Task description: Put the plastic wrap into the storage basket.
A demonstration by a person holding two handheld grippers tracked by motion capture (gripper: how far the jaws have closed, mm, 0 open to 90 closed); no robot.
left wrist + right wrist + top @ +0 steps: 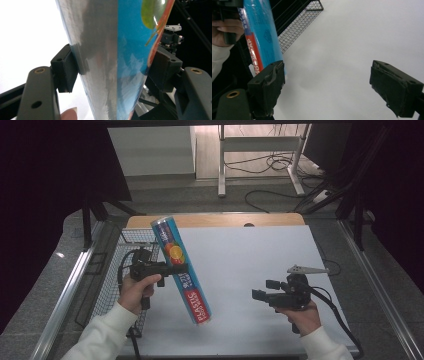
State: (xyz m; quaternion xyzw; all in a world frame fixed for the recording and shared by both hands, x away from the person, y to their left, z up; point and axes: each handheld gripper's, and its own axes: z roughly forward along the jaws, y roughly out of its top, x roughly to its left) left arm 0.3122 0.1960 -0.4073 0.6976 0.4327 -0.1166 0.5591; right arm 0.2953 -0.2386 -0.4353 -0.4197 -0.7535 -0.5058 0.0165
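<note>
A long blue tube of plastic wrap (180, 269) with fruit pictures and a red label hangs tilted above the white table (250, 260), its top end leaning to the far left. My left gripper (176, 268) is shut on the tube's middle; in the left gripper view both pads (65, 67) press on the tube (112, 62). My right gripper (265, 290) hovers over the table's right half, open, with nothing between its pads (397, 90). The right gripper view shows the tube (262, 35) off to the left, beyond the jaws.
A black wire basket (130, 240) stands at the table's left edge, under my left hand; its mesh (297, 27) also appears in the right gripper view. A wooden strip (215, 220) runs along the far edge. Cables and a metal frame lie on the floor behind.
</note>
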